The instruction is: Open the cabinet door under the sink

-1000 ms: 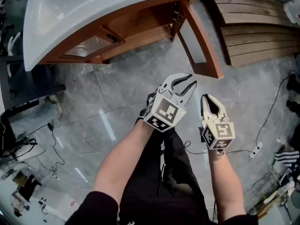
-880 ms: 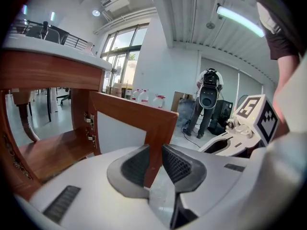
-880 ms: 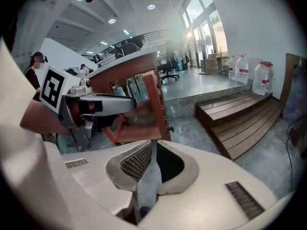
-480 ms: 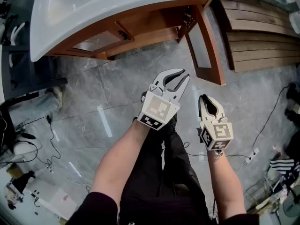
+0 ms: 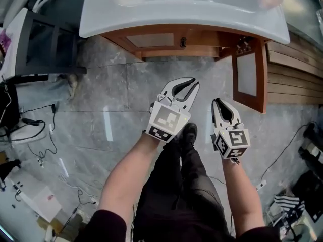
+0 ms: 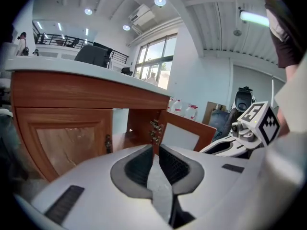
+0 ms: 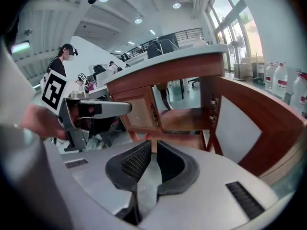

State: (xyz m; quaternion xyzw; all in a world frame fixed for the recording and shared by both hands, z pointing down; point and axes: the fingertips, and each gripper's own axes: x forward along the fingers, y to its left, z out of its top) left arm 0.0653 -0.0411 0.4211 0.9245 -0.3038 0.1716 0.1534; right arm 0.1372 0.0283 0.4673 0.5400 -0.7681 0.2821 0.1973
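So both grippers are hanging out over the floor, nothing in either one. The left gripper (image 6: 155,148) has just been closing its jaws and now there's only a thin slit between the tips. The right gripper (image 7: 154,146) sits just beside it with the same narrow gap. The cabinet door (image 5: 248,74) under the sink (image 5: 151,11) already stands swung open, ahead and to the right of both grippers, well apart from them. The other door (image 6: 67,143) sits closed, ahead-left of the left gripper.
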